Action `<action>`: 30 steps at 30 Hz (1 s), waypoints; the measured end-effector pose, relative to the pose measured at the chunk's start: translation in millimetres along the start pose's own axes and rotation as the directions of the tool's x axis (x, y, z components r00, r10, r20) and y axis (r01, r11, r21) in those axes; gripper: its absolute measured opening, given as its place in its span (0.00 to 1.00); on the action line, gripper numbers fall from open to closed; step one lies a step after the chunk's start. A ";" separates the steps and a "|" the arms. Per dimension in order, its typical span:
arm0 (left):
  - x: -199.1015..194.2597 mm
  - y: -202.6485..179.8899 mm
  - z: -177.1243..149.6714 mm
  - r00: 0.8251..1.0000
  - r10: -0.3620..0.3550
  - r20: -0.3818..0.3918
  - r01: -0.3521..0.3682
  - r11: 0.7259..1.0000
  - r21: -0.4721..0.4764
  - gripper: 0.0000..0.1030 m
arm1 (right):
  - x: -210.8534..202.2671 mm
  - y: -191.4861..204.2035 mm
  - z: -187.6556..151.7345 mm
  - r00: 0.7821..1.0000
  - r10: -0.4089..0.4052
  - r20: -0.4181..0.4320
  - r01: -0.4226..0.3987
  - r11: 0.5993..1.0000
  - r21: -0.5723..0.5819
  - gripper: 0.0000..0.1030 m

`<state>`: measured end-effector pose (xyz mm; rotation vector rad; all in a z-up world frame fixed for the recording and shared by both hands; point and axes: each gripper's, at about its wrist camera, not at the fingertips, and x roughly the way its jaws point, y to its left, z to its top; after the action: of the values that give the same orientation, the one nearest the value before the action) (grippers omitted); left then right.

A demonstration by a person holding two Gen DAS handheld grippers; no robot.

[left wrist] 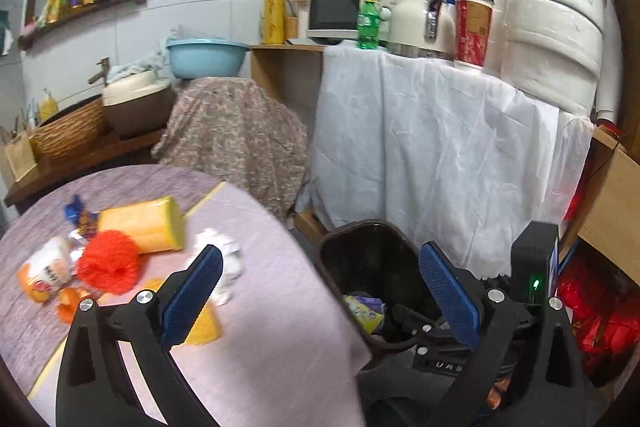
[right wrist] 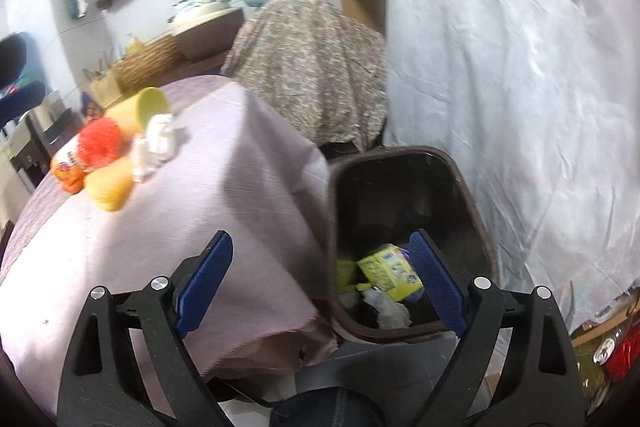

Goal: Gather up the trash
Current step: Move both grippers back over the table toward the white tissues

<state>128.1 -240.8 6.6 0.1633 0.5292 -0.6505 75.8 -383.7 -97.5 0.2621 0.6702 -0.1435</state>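
A dark brown trash bin (left wrist: 372,251) (right wrist: 412,187) stands on the floor beside the table. Inside lie a yellow carton (right wrist: 390,271), crumpled white paper (right wrist: 390,313) and a purple-yellow wrapper (left wrist: 366,311). On the table's lilac cloth (left wrist: 264,287) (right wrist: 224,195) lie crumpled white tissue (left wrist: 226,261) (right wrist: 158,141), a red mesh scrubber (left wrist: 108,261) (right wrist: 100,143), a yellow sponge (left wrist: 142,225), an orange-white packet (left wrist: 46,269) (right wrist: 68,163) and a blue wrapper (left wrist: 82,215). My left gripper (left wrist: 320,291) is open and empty, straddling the table edge and the bin. My right gripper (right wrist: 320,281) is open and empty above the bin's near rim.
A white-draped counter (left wrist: 440,147) (right wrist: 520,87) stands behind the bin with a microwave (left wrist: 352,7), a green bottle (left wrist: 368,25), a kettle and paper rolls. A floral-covered stand (left wrist: 236,139) carries a blue basin (left wrist: 206,57). A wicker basket (left wrist: 68,135) sits at left. Red bags (left wrist: 600,315) lie at right.
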 end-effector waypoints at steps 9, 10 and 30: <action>-33.6 58.1 -33.8 0.990 0.139 -0.019 -0.140 0.987 -0.073 0.95 | -9.9 52.8 9.9 0.994 0.102 0.027 -0.100 0.992 -0.080 0.86; -37.0 64.8 -38.0 0.988 0.152 -0.021 -0.153 0.985 -0.086 0.95 | -10.4 57.9 11.2 0.993 0.115 0.029 -0.112 0.990 -0.087 0.86; -75.7 159.8 -108.5 0.927 0.349 -0.140 -0.372 0.908 -0.194 0.95 | 34.4 165.4 48.1 0.957 0.284 -0.052 -0.288 0.924 -0.251 0.86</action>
<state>130.4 -41.2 -50.0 0.0848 0.6454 -0.2194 166.6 -240.7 -51.0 0.1096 0.6503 0.2258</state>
